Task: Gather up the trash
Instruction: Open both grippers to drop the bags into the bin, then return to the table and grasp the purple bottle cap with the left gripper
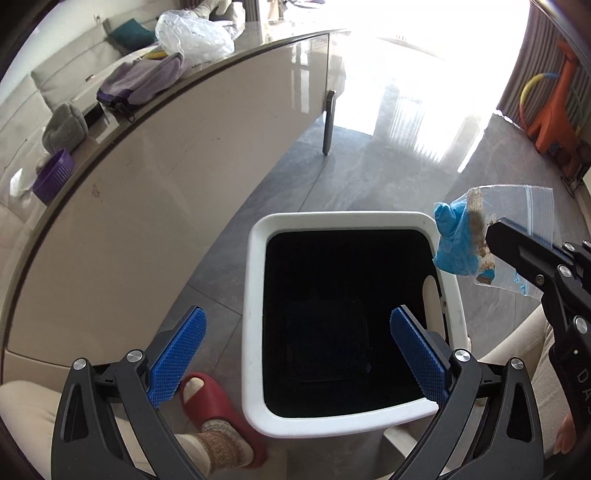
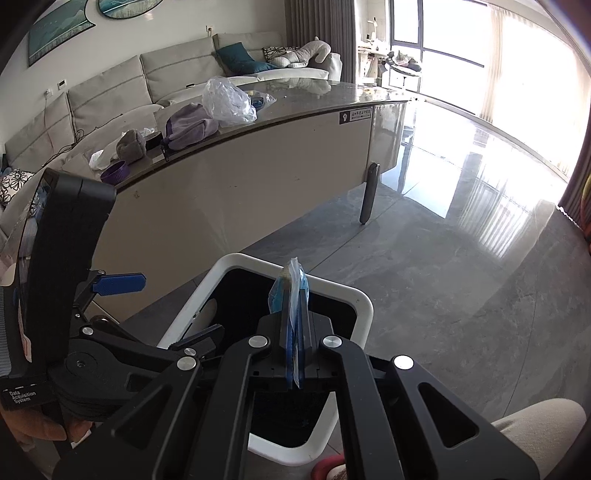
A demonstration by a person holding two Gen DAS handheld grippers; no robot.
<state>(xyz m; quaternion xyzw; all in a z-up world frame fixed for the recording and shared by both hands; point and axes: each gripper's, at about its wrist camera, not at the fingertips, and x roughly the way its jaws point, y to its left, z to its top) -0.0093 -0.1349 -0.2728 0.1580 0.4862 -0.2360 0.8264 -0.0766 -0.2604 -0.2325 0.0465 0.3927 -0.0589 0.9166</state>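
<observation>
Grey stone floor tiles (image 1: 369,177) run under everything, glossy where window light lands at one o'clock. Nearest, at six o'clock in the left wrist view, the left gripper (image 1: 295,356) hangs with its two blue pads spread wide and nothing between them, over the one white trash bin (image 1: 255,258), whose black inside fills the middle. One red slipper (image 1: 207,395) with a patterned sock stands at seven o'clock beside the bin. At three o'clock the right gripper (image 1: 496,232) is clamped tight on one clear zip bag (image 1: 517,221) holding crumpled blue material and brown crumbs; the bag sits just past the bin's right rim. Farther out, at ten o'clock, one long beige table (image 1: 184,147) carries one purple bowl (image 1: 53,177), one grey pouch (image 1: 64,123), one lilac pouch (image 1: 140,79) and one clear plastic bag (image 1: 192,35).
</observation>
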